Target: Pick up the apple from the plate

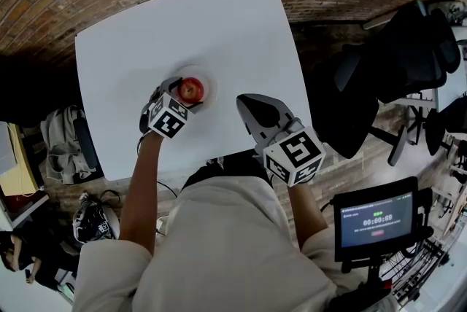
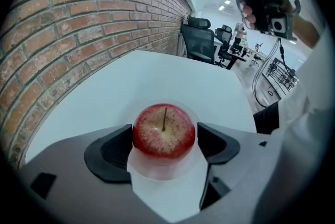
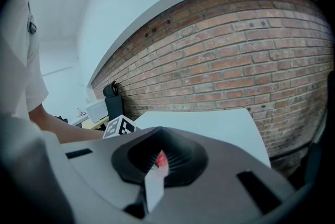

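Closest in, the left tool (image 2: 164, 145) has its dark pads (image 2: 112, 152) pressed against both sides of the apple (image 2: 164, 131), which sits stem up on a small white plate (image 2: 157, 173). Only the head view places that plate: near the front of the white bench (image 1: 219, 26). The right tool (image 1: 246, 105) hangs over the bench's front right part, well apart from the plate. Its own view shows the jaws together, with a thin slit and a sliver of red beyond.
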`<action>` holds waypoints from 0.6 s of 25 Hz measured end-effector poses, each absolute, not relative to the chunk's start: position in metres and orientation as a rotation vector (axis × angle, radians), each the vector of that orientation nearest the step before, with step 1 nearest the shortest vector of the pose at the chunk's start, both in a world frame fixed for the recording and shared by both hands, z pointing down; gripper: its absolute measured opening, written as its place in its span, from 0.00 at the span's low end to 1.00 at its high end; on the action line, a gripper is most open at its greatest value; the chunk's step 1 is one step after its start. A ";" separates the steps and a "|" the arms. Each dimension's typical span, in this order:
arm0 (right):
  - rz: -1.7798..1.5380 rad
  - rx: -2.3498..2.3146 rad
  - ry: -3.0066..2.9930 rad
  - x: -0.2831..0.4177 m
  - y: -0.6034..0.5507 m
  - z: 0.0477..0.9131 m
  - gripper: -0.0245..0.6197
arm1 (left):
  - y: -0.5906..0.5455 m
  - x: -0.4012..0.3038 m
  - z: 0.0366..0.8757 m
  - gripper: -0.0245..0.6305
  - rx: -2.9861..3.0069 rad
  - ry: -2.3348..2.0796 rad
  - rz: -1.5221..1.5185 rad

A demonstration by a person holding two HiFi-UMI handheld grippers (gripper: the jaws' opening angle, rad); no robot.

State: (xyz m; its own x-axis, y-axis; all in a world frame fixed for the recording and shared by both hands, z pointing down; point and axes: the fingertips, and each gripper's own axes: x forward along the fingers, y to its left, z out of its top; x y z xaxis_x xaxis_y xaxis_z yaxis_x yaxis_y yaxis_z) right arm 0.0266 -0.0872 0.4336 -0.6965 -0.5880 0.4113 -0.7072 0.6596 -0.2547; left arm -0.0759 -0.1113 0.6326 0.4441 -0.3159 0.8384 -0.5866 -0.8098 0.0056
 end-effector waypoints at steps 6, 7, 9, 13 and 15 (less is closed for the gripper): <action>0.580 1.033 -2.585 0.025 -0.088 0.433 0.04 | -0.114 -0.079 0.635 0.62 2.408 -0.818 1.279; 0.581 1.032 -2.586 0.025 -0.087 0.433 0.04 | -0.114 -0.079 0.635 0.62 2.409 -0.823 1.278; 0.583 1.031 -2.586 0.024 -0.087 0.433 0.04 | -0.114 -0.078 0.635 0.62 2.413 -0.825 1.274; 0.583 1.030 -2.588 0.022 -0.088 0.433 0.04 | -0.116 -0.078 0.635 0.62 2.422 -0.827 1.262; 0.584 1.031 -2.588 0.023 -0.088 0.433 0.04 | -0.116 -0.077 0.635 0.62 2.430 -0.831 1.263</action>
